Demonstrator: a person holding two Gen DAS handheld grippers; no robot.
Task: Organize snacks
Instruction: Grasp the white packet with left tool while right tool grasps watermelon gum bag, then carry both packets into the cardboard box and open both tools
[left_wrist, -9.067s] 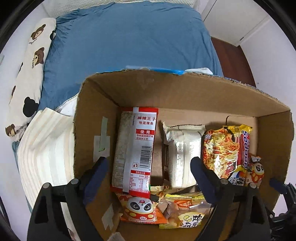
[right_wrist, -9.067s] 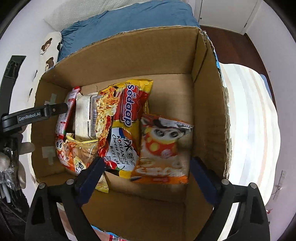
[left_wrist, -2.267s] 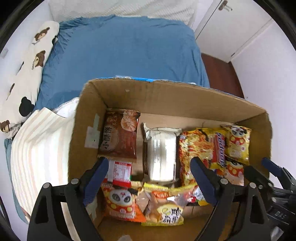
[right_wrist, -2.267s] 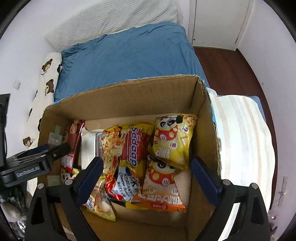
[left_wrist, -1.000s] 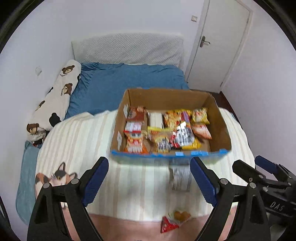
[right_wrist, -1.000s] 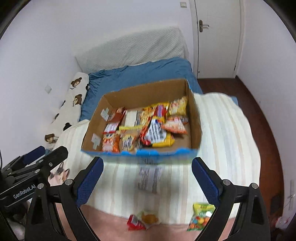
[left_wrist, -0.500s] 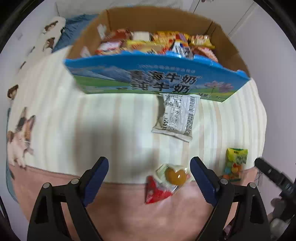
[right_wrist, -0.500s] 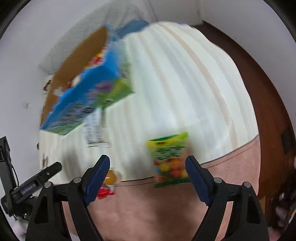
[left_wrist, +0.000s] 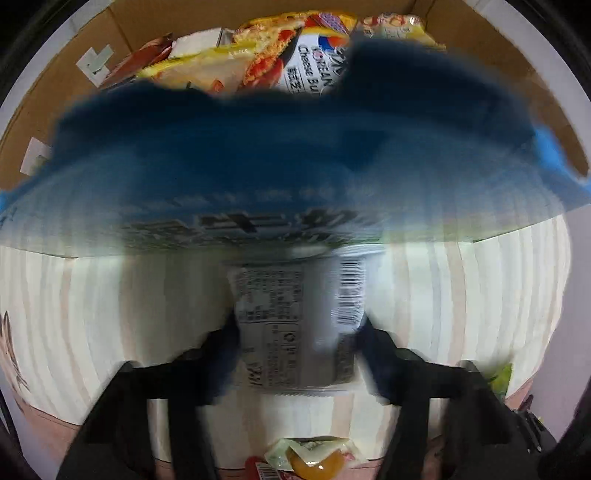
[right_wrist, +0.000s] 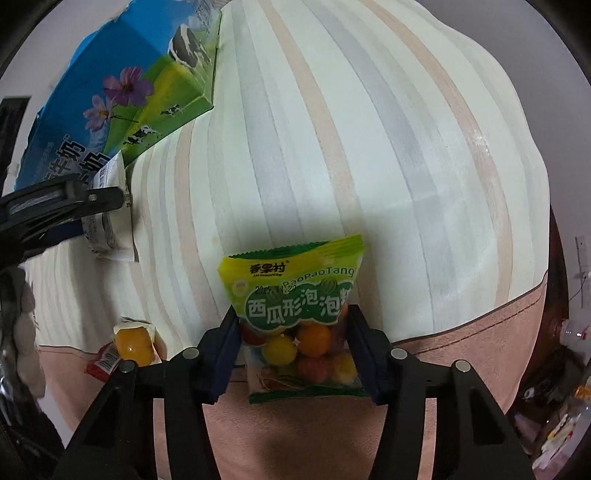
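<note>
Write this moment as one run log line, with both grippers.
left gripper: around white packet, grip unclear | right gripper: fingers touch green candy bag | milk box: on striped blanket

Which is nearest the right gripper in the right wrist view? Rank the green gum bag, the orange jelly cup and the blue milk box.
1. Green gum bag, between the right gripper fingers.
2. Orange jelly cup, low left on the blanket.
3. Blue milk box, far upper left.

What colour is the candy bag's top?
Bright yellow-green on the candy bag, clearest in the right wrist view.
</note>
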